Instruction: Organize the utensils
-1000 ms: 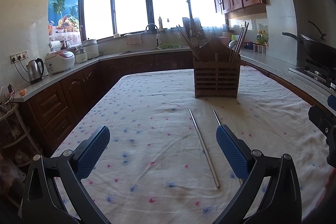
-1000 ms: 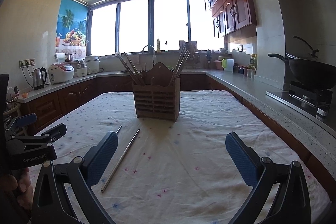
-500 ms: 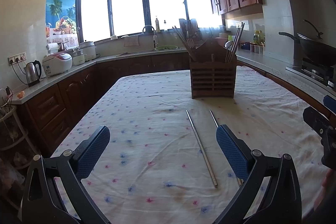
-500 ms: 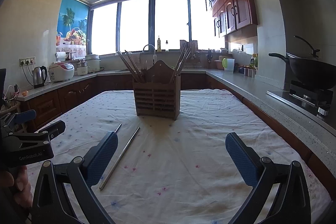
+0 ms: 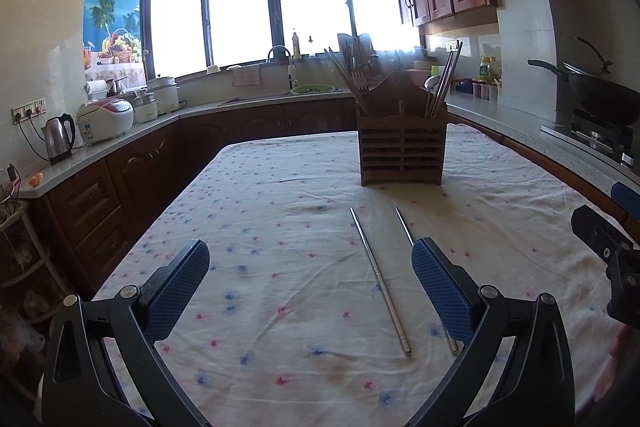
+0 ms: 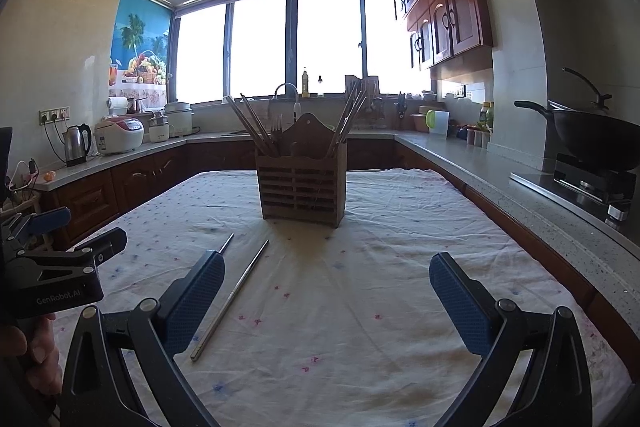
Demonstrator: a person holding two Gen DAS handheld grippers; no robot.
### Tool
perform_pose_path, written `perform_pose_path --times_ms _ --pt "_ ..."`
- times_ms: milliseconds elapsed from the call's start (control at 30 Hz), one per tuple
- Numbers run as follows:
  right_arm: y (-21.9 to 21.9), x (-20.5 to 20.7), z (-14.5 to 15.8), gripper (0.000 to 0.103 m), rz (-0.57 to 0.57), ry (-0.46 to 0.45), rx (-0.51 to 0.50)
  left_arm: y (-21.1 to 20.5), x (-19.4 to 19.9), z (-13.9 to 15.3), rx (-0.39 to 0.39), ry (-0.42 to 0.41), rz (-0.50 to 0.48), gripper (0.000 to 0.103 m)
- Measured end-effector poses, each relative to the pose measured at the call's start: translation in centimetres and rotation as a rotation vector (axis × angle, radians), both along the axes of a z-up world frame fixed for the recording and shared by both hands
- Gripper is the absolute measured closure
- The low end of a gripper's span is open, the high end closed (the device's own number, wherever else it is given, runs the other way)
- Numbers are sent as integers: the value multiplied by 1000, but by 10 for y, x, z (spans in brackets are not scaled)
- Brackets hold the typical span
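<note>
Two shiny metal chopsticks (image 5: pixel 379 279) lie on a wrinkled, matt cloth-covered surface (image 5: pixel 280 267) before a slatted wooden utensil holder (image 5: pixel 402 153), with textured blue fingers (image 5: pixel 442 293) nearby.

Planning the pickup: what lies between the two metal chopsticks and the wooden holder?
Only bare flowered tablecloth lies between the chopsticks and the holder; both wrist views show that stretch clear.

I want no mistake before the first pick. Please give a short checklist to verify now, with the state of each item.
1. Left gripper open, empty: ok.
2. Right gripper open, empty: ok.
3. Two metal chopsticks flat on the tablecloth, apart from each other: ok.
4. Wooden holder upright: ok.
5. Free room in holder compartments: cannot tell.
</note>
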State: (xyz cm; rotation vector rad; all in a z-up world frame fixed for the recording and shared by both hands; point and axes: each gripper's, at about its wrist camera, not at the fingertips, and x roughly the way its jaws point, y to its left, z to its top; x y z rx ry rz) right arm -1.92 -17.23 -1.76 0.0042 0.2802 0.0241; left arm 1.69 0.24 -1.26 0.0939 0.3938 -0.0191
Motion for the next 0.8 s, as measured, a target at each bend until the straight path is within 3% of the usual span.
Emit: perform_pose_path --times_ms 267,433,800 --pt "-9 18 14 0 10 45 38 1 11 12 -42 32 -32 0" --pt "-22 40 26 0 24 142 103 3 23 22 -79 75 -48 0" --pt "-19 21 19 0 -59 61 58 -1 17 11 -14 27 17 0"
